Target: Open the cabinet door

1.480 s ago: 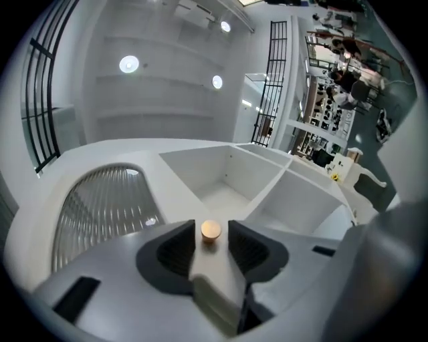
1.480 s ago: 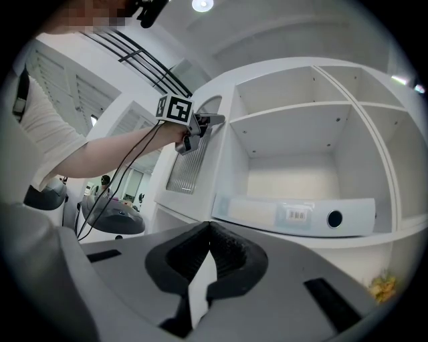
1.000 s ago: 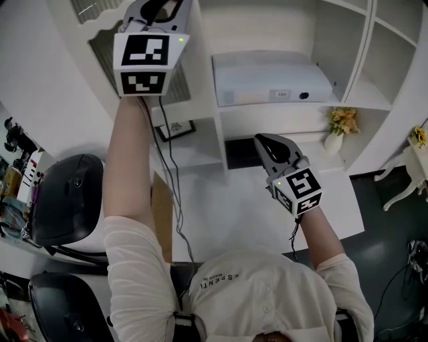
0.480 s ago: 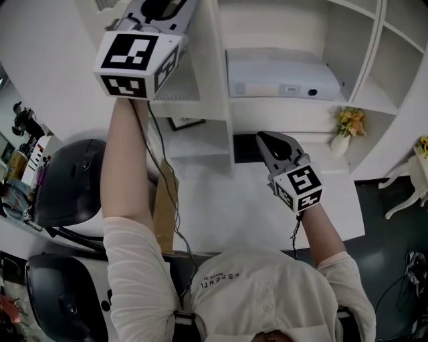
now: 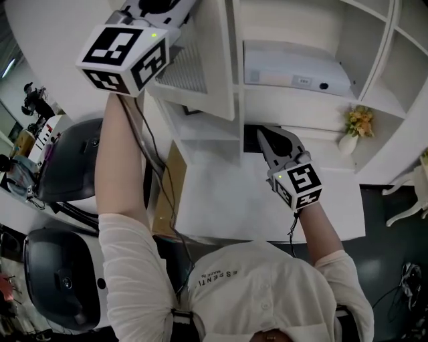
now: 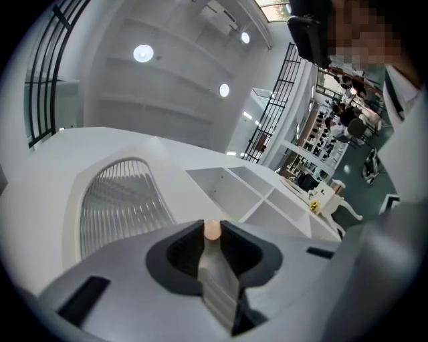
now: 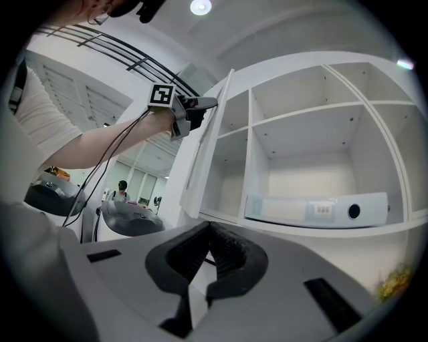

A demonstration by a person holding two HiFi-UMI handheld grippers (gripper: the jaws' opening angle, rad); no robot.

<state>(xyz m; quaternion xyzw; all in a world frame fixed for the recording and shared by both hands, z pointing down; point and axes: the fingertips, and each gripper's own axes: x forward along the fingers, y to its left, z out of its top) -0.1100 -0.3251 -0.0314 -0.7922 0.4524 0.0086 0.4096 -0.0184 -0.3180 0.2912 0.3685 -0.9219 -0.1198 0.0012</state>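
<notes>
The white cabinet door (image 5: 200, 67) with an arched slatted panel (image 6: 120, 200) stands swung out from the shelf unit. My left gripper (image 5: 160, 7) is raised at the top left of the head view. It is shut on the door's small pale knob (image 6: 211, 230), which shows between the jaw tips. The right gripper view shows the door (image 7: 207, 140) edge-on, with the left gripper (image 7: 204, 103) at its outer edge. My right gripper (image 5: 267, 137) hovers low over the white desk (image 5: 227, 200) in front of the shelves. Its jaws are shut with nothing between them.
A white binder (image 5: 294, 67) lies on the open shelf behind the door. A small vase of yellow flowers (image 5: 354, 127) stands at the right. Two black chairs (image 5: 60, 167) sit left of the desk. A cable (image 5: 160, 174) hangs along my left arm.
The left gripper has drawn back to the left with the knob, and the door has swung wider open. The right gripper has shifted slightly over the desk.
</notes>
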